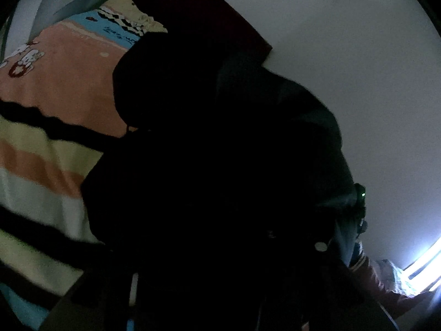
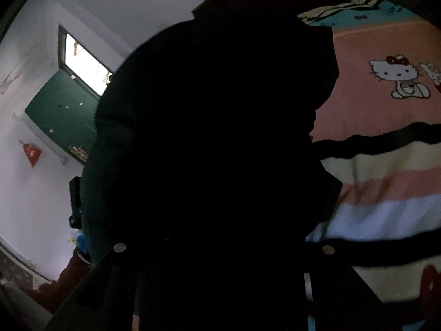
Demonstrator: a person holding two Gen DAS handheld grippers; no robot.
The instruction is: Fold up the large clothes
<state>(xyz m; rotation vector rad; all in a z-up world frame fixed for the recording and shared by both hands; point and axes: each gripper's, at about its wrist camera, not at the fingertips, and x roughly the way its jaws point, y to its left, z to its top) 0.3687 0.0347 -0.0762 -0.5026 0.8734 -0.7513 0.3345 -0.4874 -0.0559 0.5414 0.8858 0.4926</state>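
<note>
Large dark garment (image 1: 209,165) (image 2: 215,143) lifted close before both cameras above striped cartoon bedspread (image 1: 55,88) (image 2: 386,165), left hand-held gripper (image 1: 220,289) and right hand-held gripper (image 2: 220,289) lost in shadow, grip cannot be told

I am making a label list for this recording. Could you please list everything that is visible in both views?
Dark garment: one, black or very dark, hanging in front of both cameras and filling the middle of each view.
Bed cover: one, pink, cream and white stripes with black wavy lines and a cartoon cat, behind the garment.
Headboard: one, dark red, at the end of the bed.
Door: one, green, in the white wall.
Window: one, bright, above the door.
Red ornament: one, on the wall beside the door.
Grippers: left and right, both too dark to make out; open or shut cannot be told.
</note>
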